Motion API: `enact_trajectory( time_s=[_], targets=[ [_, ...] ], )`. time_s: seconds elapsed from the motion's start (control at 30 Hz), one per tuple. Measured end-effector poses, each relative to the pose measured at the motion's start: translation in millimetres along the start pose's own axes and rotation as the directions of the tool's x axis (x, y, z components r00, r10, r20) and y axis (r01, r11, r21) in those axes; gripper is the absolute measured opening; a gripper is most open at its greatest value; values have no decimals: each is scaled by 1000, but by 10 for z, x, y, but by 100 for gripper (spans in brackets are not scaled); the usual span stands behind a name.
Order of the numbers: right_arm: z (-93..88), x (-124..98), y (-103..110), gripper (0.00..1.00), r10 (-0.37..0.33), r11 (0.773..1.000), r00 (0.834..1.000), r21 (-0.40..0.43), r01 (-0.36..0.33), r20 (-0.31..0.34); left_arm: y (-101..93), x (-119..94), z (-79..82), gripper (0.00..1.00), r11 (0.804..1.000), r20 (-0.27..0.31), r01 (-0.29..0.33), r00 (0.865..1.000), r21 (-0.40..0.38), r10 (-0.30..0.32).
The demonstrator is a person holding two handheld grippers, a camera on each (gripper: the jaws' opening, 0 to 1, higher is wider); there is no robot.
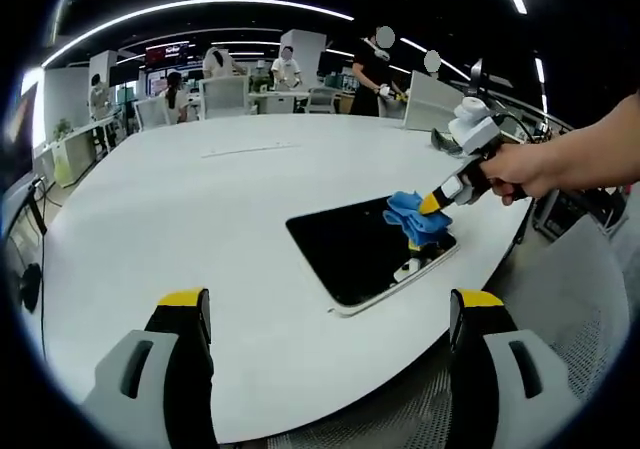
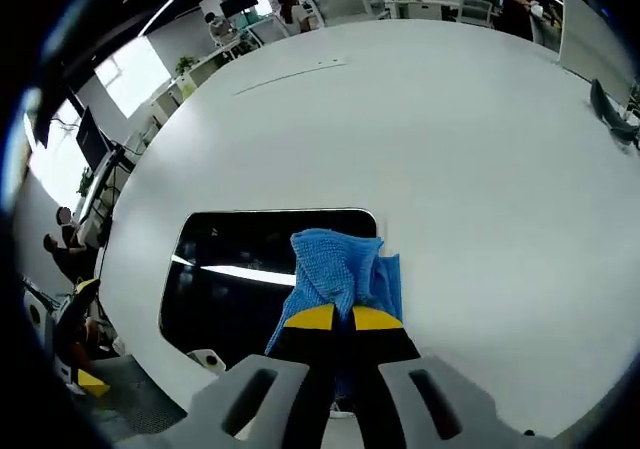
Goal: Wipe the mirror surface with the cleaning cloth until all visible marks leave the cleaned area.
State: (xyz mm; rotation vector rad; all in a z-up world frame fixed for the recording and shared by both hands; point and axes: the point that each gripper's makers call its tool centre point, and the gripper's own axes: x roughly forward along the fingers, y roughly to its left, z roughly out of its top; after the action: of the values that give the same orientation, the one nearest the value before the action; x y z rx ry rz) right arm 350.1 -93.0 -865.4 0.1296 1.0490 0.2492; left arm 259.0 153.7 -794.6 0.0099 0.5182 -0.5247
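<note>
A rectangular mirror point(image 1: 350, 251) point(image 2: 240, 269) lies flat on the white table, its dark glass reflecting ceiling lights. A blue cleaning cloth point(image 1: 415, 217) point(image 2: 340, 269) rests on the mirror's edge. My right gripper point(image 2: 342, 317) is shut on the cloth and presses it onto the glass; in the left gripper view that gripper point(image 1: 432, 205) comes in from the right, held by a person's hand point(image 1: 525, 169). My left gripper point(image 1: 330, 314) hangs open above the table's near edge, short of the mirror, with nothing between its jaws.
The big white table point(image 1: 200, 219) point(image 2: 450, 149) stretches far beyond the mirror. Office chairs point(image 1: 225, 94), desks and several people stand at the back of the room. A dark object point(image 2: 612, 104) lies at the table's far edge. A mesh chair point(image 1: 590, 319) sits close by.
</note>
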Motion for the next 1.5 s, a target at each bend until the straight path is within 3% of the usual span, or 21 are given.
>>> enact_trajectory(
  time_s=[0.1, 0.33, 0.57, 1.07, 1.5],
  targets=[
    [1, 15, 30, 0, -13, 999, 1000, -37, 13, 0, 4, -6, 15, 99, 1000, 8, -2, 1000, -2, 2],
    [10, 17, 3, 0, -6, 1000, 1000, 4, 6, 12, -19, 1, 6, 99, 1000, 3, 11, 1000, -1, -11],
    [10, 8, -2, 0, -11, 1000, 1000, 0, 11, 14, -45, -8, 71, 99, 999, 40, 30, 999, -19, -29],
    [11, 18, -2, 0, -34, 999, 999, 1, 34, 11, -68, 2, 24, 99, 999, 13, 37, 999, -2, -37],
    [-11, 6, 6, 0, -30, 1000, 999, -2, 30, 15, -72, -3, 55, 99, 999, 32, 41, 999, -4, -41]
  ],
)
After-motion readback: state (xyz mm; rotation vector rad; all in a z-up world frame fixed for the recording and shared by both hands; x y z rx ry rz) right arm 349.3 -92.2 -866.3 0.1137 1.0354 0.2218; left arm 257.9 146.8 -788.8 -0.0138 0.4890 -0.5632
